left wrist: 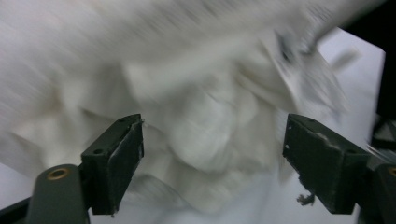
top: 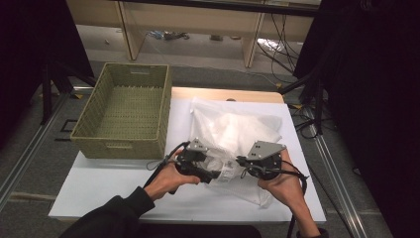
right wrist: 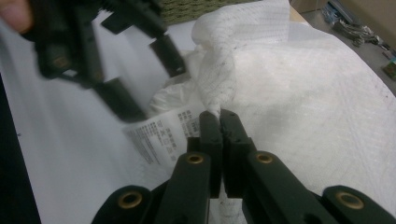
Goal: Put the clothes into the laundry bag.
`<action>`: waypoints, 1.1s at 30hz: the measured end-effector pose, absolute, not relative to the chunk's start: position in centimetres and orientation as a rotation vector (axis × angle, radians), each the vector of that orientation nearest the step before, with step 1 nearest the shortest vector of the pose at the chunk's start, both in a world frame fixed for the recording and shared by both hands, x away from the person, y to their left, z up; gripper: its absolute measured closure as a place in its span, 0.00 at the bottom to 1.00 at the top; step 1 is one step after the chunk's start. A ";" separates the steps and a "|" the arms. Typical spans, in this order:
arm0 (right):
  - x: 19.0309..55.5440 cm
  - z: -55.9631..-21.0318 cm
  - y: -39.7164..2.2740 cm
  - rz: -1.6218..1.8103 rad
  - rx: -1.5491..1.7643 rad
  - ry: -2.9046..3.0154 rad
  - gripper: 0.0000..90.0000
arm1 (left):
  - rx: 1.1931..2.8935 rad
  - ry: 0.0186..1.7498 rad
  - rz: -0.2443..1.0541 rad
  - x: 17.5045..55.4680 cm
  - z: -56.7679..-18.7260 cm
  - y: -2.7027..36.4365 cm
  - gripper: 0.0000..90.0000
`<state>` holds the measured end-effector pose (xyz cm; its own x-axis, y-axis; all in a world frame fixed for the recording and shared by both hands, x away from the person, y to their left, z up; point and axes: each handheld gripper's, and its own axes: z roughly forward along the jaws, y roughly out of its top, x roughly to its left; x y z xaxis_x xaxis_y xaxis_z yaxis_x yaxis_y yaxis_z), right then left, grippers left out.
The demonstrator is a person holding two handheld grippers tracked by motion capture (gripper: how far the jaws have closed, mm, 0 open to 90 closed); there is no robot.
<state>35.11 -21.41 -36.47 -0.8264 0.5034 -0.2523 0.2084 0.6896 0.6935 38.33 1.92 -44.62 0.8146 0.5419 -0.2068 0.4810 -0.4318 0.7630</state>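
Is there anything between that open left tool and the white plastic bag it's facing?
Nothing visible. The left tool stands open right in front of the white bag, with no other item between. The right tool is shut on the bag's edge beside its printed label.

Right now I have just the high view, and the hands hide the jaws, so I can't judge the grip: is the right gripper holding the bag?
Observer: Yes, the right gripper is shut on a bunched fold of the white bag.
Operator: And the left one?
Observer: The left gripper stands open, jaws wide apart before the bag, pinching nothing.
Operator: Any marking close by?
Observer: A printed label lies right beside the right jaws.
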 end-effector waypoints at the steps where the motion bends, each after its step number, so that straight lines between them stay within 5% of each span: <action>1: 35.1 -36.5 -21.3 0.941 0.560 2.477 1.00 | 2.129 0.741 0.086 38.1 -45.0 1.7 0.20; 5: 35.1 -36.7 -21.1 0.934 0.556 2.486 1.00 | 2.221 0.730 0.128 38.3 -46.6 0.3 0.20; 10: 35.0 -37.0 -21.1 0.931 0.557 2.499 1.00 | 2.140 0.784 0.141 40.3 -46.5 -0.6 0.75; 14: 34.9 -36.7 -21.1 0.945 0.541 2.485 1.00 | 2.063 0.778 0.151 40.9 -45.0 -1.5 0.85; 20: 34.0 -34.9 -21.0 1.009 0.514 2.453 1.00 | 1.937 0.778 0.190 42.1 -43.8 -3.5 0.87; 26: 34.6 -36.6 -22.2 0.965 0.586 2.476 1.00 | 1.974 0.901 0.189 44.8 -47.0 -2.4 0.80; 33: 35.1 -37.6 -22.2 0.941 0.592 2.505 1.00 | 2.066 0.860 0.196 42.9 -46.5 -1.7 0.42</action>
<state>35.12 -22.22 -37.60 -0.8310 0.5133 -0.2143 0.2451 0.6837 0.6874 42.87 -1.69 -46.48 0.7496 0.6401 -0.1685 0.5043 -0.3874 0.7718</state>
